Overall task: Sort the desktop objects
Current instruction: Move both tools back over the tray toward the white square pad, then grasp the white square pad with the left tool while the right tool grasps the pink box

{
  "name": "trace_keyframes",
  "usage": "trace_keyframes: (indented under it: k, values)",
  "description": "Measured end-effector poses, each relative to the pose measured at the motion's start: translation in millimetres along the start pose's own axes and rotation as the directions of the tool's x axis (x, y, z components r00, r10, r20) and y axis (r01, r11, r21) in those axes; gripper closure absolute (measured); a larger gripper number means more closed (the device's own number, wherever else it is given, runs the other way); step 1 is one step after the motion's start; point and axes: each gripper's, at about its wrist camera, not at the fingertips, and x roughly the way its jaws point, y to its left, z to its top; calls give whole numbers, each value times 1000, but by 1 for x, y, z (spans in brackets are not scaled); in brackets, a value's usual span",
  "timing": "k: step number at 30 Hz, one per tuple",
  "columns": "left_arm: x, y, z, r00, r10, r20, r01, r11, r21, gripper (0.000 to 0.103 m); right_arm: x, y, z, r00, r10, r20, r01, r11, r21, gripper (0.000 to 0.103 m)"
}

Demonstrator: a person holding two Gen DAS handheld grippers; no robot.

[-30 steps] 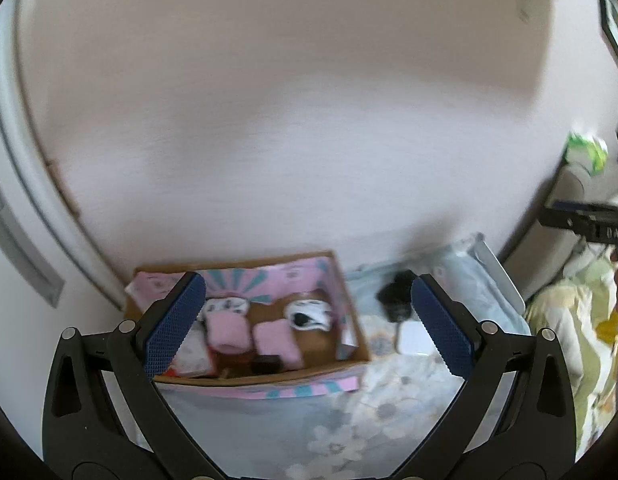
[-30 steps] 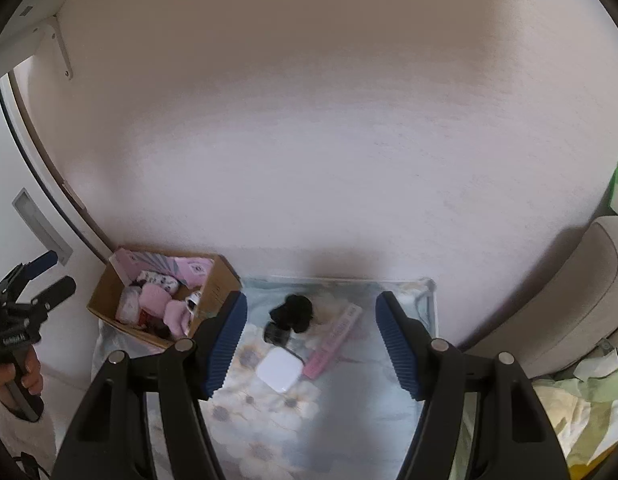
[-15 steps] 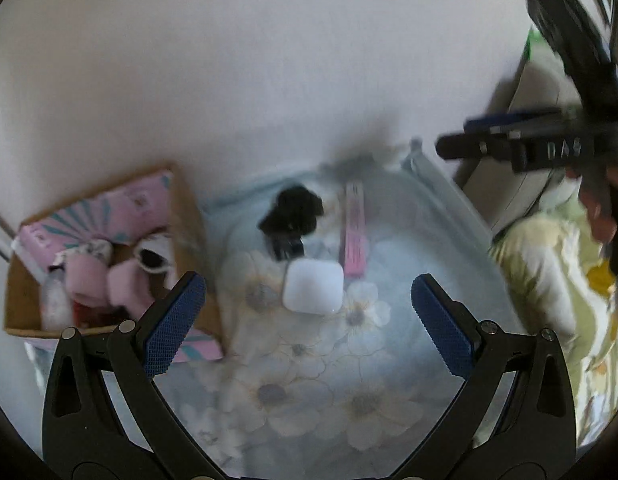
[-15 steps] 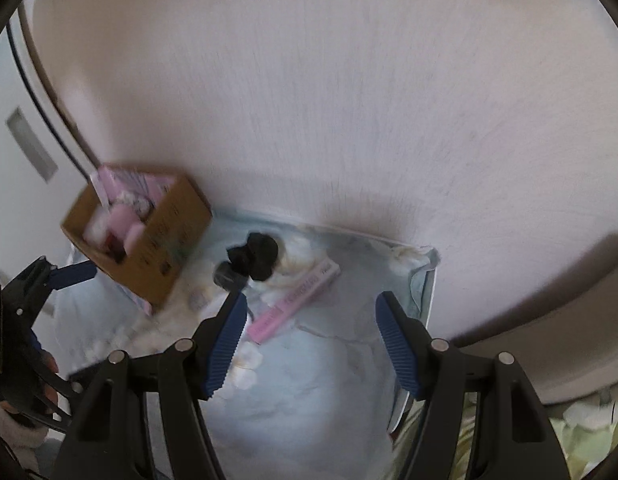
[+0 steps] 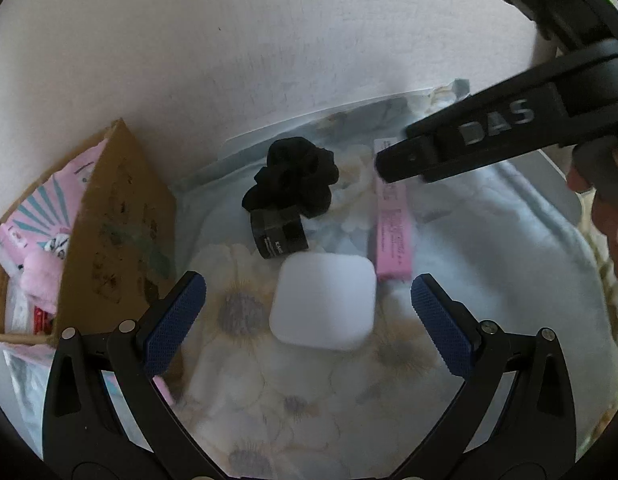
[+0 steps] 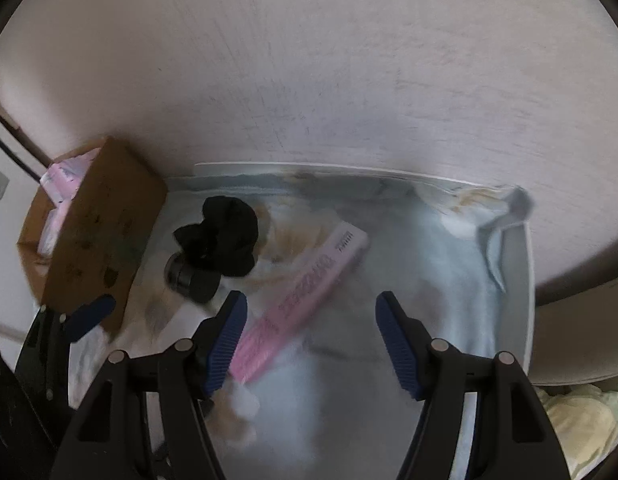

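A white square case (image 5: 323, 300) lies on the floral cloth, and my left gripper (image 5: 309, 294) hangs open just above it, one finger on each side. Behind the case sit a small black jar (image 5: 279, 236) and a black scrunchie (image 5: 293, 176). A long pink box (image 5: 391, 220) lies to their right. My right gripper (image 6: 311, 304) is open over that pink box (image 6: 309, 280), with nothing pressed between its pads. One finger (image 5: 469, 140) of it reaches in from the right in the left wrist view. The scrunchie (image 6: 225, 236) and jar (image 6: 191, 276) lie left of it.
An open cardboard box (image 5: 109, 220) with pink packets and soft items stands at the left, close to my left finger. The floral cloth (image 5: 489, 280) covers a white tray (image 6: 525, 280) against a pale wall. Yellowish bedding lies at the lower right.
Both grippers have come down toward the cloth. The left swung from over the cardboard box to the white case. The right closed in on the pink box. Jaws stayed as wide.
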Motion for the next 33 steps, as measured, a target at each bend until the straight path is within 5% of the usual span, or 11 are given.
trace_keyframes:
  k: [6,9,13,17,26,33]
  values:
    - [15,0,-5,1000,-18,-5,18,1000,10,2,19,-1,4,1000,-18,-13,19,999,31,41]
    - [20,0,-7,999,-40,-16,40,999,19,15,25,-1,2,999,-38,-19,39,999,32,42]
    - [22,0,-10,997,-70,-21,71,997,33,29,30,2,-3,998,-50,-26,50,999,12,65]
    - [20,2,-10,993,-116,-24,117,993,27,41,28,2,-7,999,-47,-7,47,999,6,68]
    - [15,5,-12,990,-141,-26,142,989,45,43,24,-8,-15,999,-53,2,53,998,-23,74]
    - [15,9,-9,986,-160,-39,161,987,25,42,24,-4,-24,991,-129,21,131,986,-107,77]
